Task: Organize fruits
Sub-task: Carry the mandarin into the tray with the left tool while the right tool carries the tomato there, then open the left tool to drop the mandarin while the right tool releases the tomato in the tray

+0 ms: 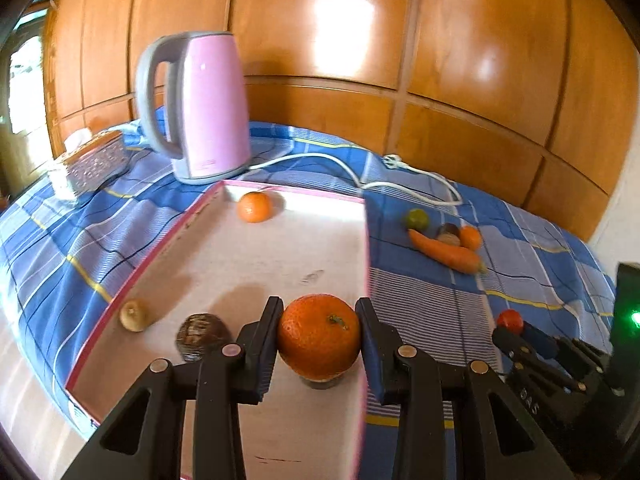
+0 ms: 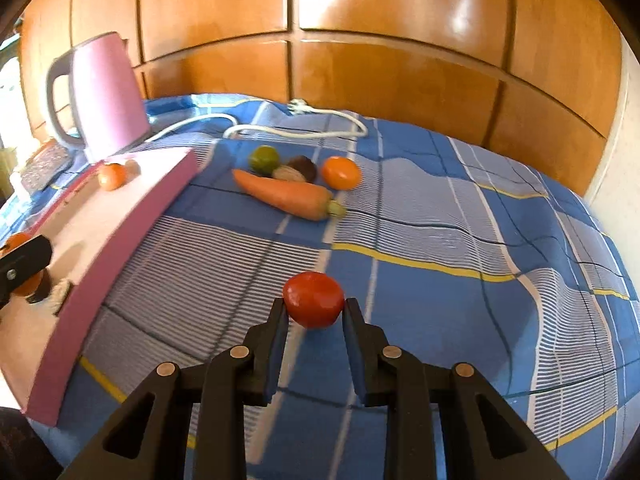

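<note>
- Left wrist view: an orange (image 1: 319, 336) is clenched between the pads of the left gripper (image 1: 319, 334), above the pink-rimmed tray (image 1: 366, 240).
- A red tomato (image 2: 314, 299) is gripped by the right gripper (image 2: 314, 312) over the blue checked cloth (image 2: 440, 240).
- A carrot (image 2: 284, 194) is seen farther off.

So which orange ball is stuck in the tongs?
The big orange over the pink tray, pinched by the left tongs. The other two oranges lie loose.

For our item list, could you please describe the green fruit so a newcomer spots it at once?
Start at the pink kettle and follow its white cord onto the blue checked cloth. Just before it, a small cluster lies behind the carrot. The lime is its only green piece.
</note>
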